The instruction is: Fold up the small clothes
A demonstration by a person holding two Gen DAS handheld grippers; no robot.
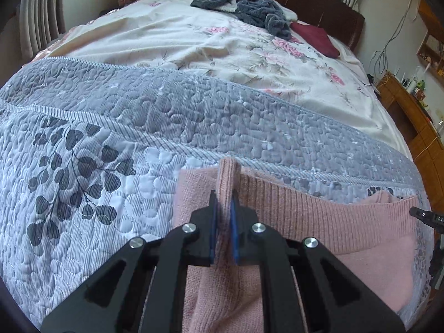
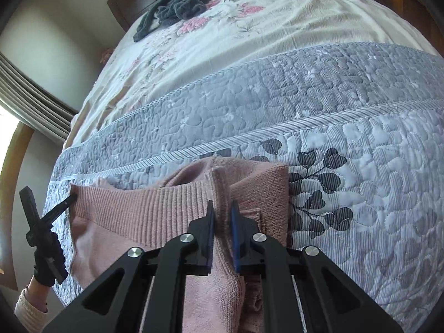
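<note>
Risk first: both claws hold only a thin pinch of knit, so uneven pull between the 2 could slip a fold out of the pads or drag the sweater (image 1: 319, 222) skewed across the quilt (image 1: 111, 166); the ribbed band looks stretchy, so it would likely sag in the middle and the fold line would go crooked. Left to right: left claw (image 1: 223, 202) is nearly closed, jaws clamped on a raised pleat of pink knit at the sweater's left end, pleat standing up between the blue pads (image 1: 213, 222) and poking out past the tips. From there the sweater runs right, lying on the quilt at the near edge of the bed, ribbed band facing the far side. Right claw (image 2: 222, 211) is also nearly closed, gripping a similar upright pleat at the sweater's right end, where the layers look doubled over. In the right view the left claw's fingers touch the sweater's far corner, held by a gloved hand (image 2: 47, 266). Grey garment (image 1: 249, 8) and red cloth (image 1: 316, 37) lie well apart near the headboard.
</note>
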